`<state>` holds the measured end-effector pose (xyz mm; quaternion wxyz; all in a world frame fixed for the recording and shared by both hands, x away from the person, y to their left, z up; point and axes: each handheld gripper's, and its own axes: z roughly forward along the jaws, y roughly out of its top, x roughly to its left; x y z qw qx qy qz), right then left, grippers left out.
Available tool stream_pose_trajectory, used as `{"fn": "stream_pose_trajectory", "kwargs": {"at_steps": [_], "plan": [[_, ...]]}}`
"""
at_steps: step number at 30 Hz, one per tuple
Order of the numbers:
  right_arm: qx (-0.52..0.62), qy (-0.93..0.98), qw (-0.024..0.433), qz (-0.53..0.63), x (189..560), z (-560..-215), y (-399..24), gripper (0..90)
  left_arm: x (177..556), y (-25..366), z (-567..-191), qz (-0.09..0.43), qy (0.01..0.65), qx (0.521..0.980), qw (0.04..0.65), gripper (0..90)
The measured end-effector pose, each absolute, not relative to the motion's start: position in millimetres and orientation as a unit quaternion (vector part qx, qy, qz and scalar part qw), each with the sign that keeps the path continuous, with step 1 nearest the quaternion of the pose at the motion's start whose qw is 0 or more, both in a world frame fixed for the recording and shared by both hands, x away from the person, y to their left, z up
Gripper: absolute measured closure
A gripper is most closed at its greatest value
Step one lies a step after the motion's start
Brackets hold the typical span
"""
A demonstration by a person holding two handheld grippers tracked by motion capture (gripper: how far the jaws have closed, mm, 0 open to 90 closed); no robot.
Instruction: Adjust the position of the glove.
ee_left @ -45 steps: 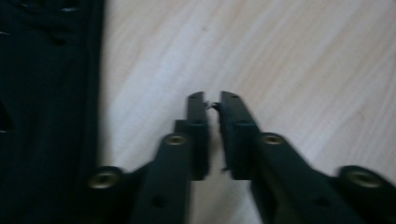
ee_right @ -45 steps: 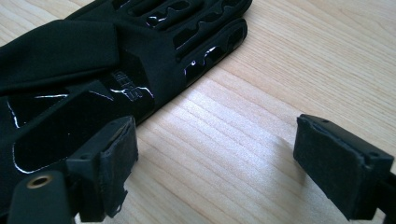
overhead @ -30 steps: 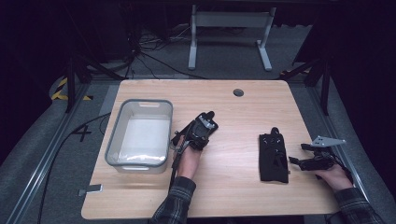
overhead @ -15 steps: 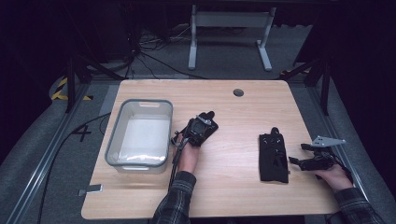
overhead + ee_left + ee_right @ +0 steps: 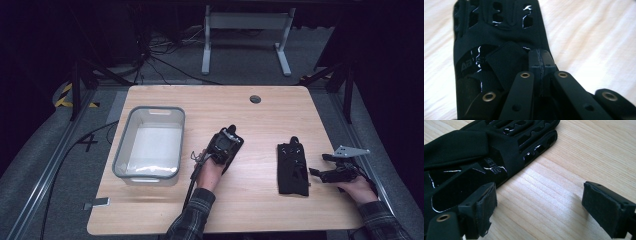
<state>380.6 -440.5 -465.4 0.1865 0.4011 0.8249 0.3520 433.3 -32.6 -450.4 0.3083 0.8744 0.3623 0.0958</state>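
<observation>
Under the left tongs (image 5: 226,142), near the middle of the wooden surface (image 5: 250,115), lies a black glove (image 5: 499,50) — in the left gripper view it spreads out beneath and ahead of the tips. The left tongs are pressed together, pad against pad, over the glove's right edge; whether a fold of its cloth is caught between them I cannot tell. This glove is matt black cloth with glossy raised ribs on the back, a shiny panel with pale lettering, and a strap flap across the wrist. Its long axis runs straight away from the left tongs, ribbed end farthest from them.

A second black glove (image 5: 292,167) lies flat just to the left of the right tongs (image 5: 322,172), well apart from the first. It has the same look: dull fabric, gleaming slotted ribs, a lettered glossy patch and a broad strap. In the high view its long axis runs from the near edge of the surface toward the far edge, a small tab at the far end. In the right gripper view it stretches away past the left jaw — the cuff end near that jaw, the ribs farther off.

The right tongs stand wide apart, bare wood between the pads, low beside the glove and not on it.
</observation>
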Motion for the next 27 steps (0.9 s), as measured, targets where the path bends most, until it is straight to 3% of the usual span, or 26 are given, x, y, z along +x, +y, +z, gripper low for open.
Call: {"fn": "stream_pose_trajectory", "kwargs": {"at_steps": [12, 20, 27], "plan": [[0.402, 0.825, 0.186, 0.352, 380.6, -465.4, -440.4, 13.1, 412.6, -59.9, -451.7, 0.047, 0.325, 0.885, 0.331, 89.9], [0.401, 0.825, 0.186, 0.352, 380.6, -465.3, -440.3, 13.1, 411.1, -52.3, -438.9, 0.059, 0.322, 0.880, 0.345, 89.8], [0.402, 0.825, 0.186, 0.352, 380.7, -465.3, -440.1, 13.0, 425.3, -25.6, -428.2, 0.087, 0.358, 0.860, 0.354, 89.8]]}}
